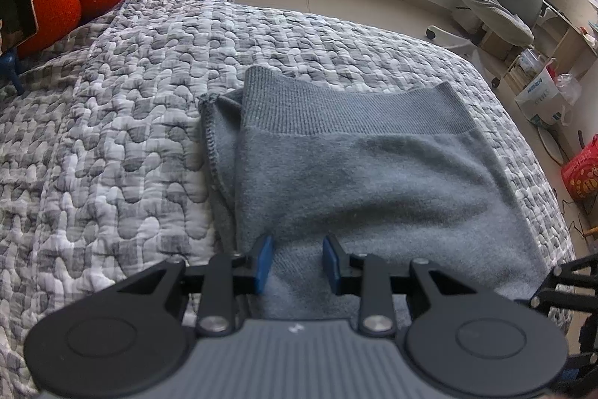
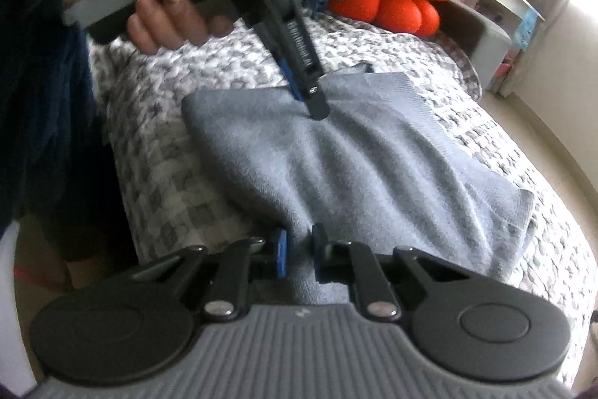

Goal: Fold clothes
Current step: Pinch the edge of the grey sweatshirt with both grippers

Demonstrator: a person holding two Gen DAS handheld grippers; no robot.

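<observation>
Grey sweater, soft, limp and fleecy, lies part-folded on the quilted bed, both my left gripper and right gripper pinching its near edge with jaws narrowly parted around cloth, so I'd lift by that edge.

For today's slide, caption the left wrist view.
Left tongs gripping a grey knit garment on a quilted bedspread.
</observation>
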